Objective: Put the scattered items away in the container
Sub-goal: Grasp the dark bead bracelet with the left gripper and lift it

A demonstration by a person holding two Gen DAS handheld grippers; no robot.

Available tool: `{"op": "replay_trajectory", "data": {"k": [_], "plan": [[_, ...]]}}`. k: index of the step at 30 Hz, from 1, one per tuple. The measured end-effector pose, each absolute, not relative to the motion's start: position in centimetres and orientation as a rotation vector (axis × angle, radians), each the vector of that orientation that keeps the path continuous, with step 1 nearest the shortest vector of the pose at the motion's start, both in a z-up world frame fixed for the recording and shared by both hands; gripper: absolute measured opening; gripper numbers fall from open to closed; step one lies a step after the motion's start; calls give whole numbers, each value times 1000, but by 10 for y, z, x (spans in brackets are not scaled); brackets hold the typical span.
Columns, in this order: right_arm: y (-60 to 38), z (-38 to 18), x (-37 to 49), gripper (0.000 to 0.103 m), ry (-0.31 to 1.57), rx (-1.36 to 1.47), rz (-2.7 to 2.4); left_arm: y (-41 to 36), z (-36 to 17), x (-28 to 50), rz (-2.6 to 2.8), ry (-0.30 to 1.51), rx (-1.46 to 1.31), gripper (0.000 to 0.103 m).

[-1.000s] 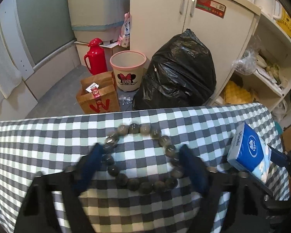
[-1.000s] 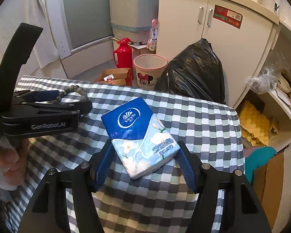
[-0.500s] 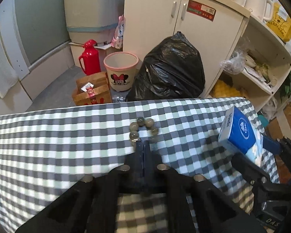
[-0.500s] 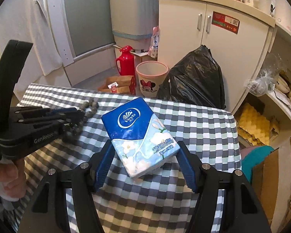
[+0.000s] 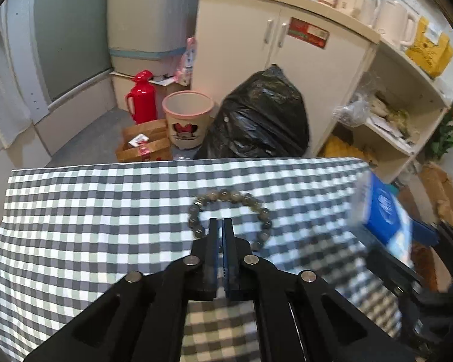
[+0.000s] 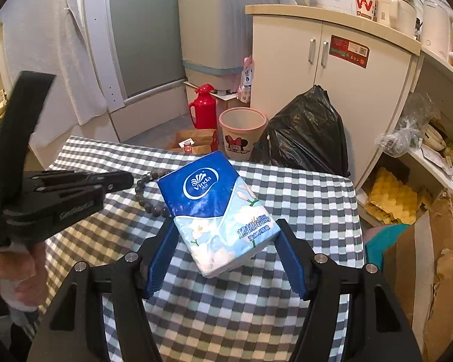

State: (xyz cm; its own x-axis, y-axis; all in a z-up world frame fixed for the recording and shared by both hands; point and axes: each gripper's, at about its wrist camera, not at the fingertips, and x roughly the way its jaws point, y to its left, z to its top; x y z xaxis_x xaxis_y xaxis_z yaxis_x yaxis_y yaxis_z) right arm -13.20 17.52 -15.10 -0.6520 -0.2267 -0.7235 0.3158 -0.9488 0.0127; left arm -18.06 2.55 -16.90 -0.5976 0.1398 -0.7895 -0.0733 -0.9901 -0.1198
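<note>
A bracelet of grey-green beads [image 5: 258,208] hangs in a loop just past my left gripper [image 5: 222,223], which is shut on its near side above the checked tablecloth [image 5: 90,211]. In the right wrist view the same left gripper [image 6: 126,179] comes in from the left with the bead bracelet [image 6: 148,196] at its tip. My right gripper [image 6: 226,229] is shut on a blue and white Vinda tissue pack [image 6: 214,205], held tilted above the cloth. That tissue pack [image 5: 383,214] shows blurred at the right of the left wrist view.
Beyond the table's far edge, on the floor, stand a Minnie waste bin [image 5: 186,120], a red thermos [image 5: 140,96], brown paper bags [image 5: 145,144] and a full black rubbish bag [image 5: 259,120]. White cabinets and open shelves [image 6: 432,138] rise at the right. A torn cardboard box [image 6: 438,256] sits beside the table.
My left gripper went from open around the bracelet to shut on it and lifted it off the cloth. The right gripper has risen a little with the tissue pack.
</note>
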Motion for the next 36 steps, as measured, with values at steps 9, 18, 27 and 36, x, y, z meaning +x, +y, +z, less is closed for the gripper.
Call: {"op": "replay_trajectory", "data": {"k": [9, 18, 27, 36], "plan": [[173, -168, -149, 64, 169, 1159, -2585, 24, -204, -210, 2720, -82, -1424, 53], [168, -179, -152, 64, 157, 1174, -2566, 15, -211, -207, 2740, -140, -1372, 11], [172, -164, -140, 64, 123, 1128, -2578, 10, -186, -182, 2752, -153, -1318, 11], [177, -129, -114, 64, 92, 1031, -2613, 12, -132, -148, 2822, -134, -1200, 11]]}}
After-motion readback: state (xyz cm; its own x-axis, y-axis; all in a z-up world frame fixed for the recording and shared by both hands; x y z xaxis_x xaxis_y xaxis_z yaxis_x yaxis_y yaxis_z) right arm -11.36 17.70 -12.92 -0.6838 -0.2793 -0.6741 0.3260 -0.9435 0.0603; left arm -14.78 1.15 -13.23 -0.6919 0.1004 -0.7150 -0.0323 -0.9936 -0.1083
